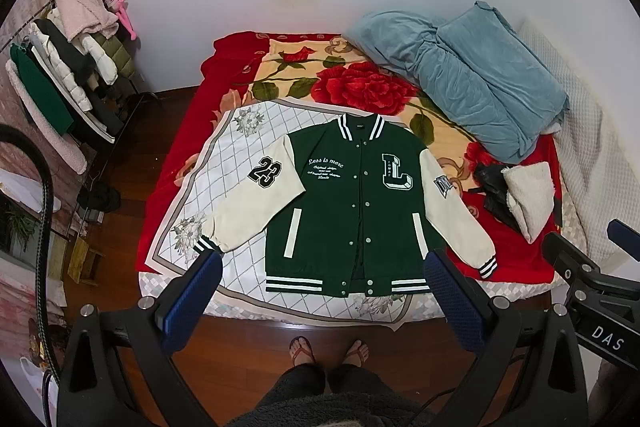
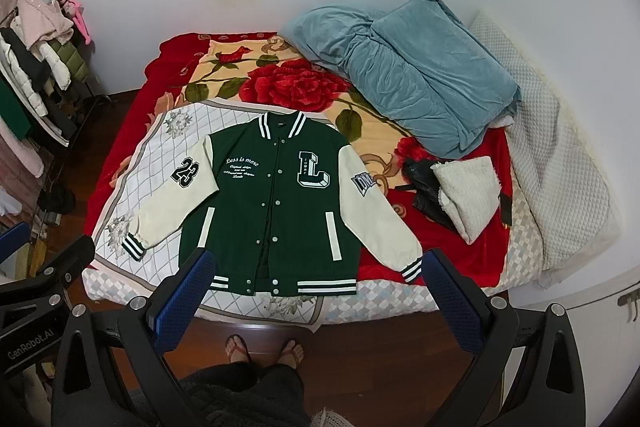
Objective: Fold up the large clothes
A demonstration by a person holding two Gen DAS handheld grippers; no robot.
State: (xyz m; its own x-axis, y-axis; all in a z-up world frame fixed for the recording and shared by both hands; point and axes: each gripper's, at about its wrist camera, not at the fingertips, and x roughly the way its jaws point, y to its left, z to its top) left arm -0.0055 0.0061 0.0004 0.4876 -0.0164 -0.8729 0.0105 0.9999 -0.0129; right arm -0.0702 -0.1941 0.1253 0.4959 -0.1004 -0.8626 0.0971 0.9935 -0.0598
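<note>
A green varsity jacket with cream sleeves lies flat and face up on the bed, front snapped, both sleeves spread outwards. It rests partly on a white diamond-pattern cloth. My left gripper hovers open above the bed's near edge, its blue fingers on either side of the jacket's hem, holding nothing. In the right wrist view my right gripper is likewise open and empty over the hem, blue fingers apart. Both are well above the cloth.
A red rose blanket covers the bed. A blue quilt is heaped at the back right, with a white towel and a black item beside it. A clothes rack stands left. The person's sandalled feet stand on the wooden floor.
</note>
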